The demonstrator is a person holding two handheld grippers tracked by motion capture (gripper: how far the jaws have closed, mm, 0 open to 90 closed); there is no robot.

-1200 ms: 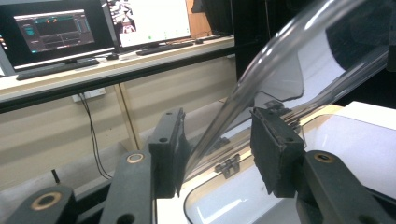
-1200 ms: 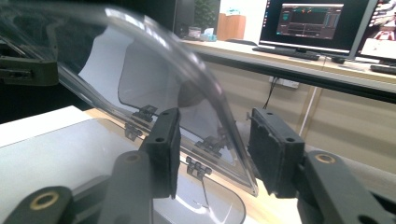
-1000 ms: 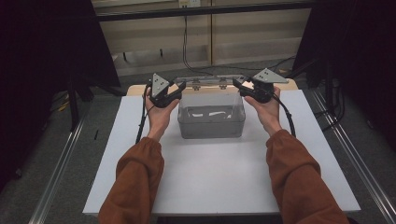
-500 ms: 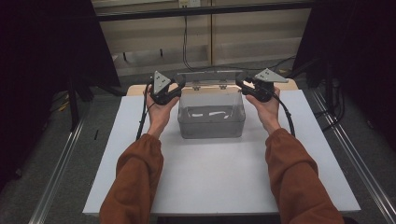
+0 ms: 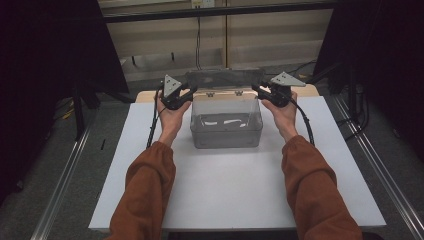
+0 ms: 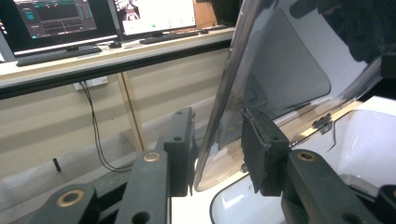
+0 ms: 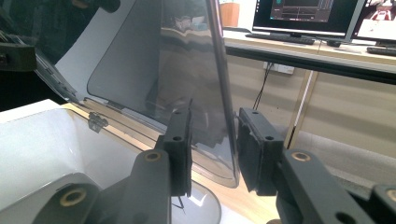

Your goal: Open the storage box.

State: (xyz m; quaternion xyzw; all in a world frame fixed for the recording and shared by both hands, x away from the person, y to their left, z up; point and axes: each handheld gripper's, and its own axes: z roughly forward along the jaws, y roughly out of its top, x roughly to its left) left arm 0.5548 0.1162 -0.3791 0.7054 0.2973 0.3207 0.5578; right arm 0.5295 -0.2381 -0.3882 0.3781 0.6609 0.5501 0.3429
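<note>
On the white desk, a clear plastic box sits toward the far side at the middle. Its hinged lid stands raised along the far edge. The left gripper straddles the lid's left edge, and the right gripper its right edge. Both have just been closing, the lid between their jaws with gaps beside the pads. Beyond, monitors stand on a bench.

The raised lid runs off the top edge in both gripper views, and the white pieces inside the box are too small to identify.
</note>
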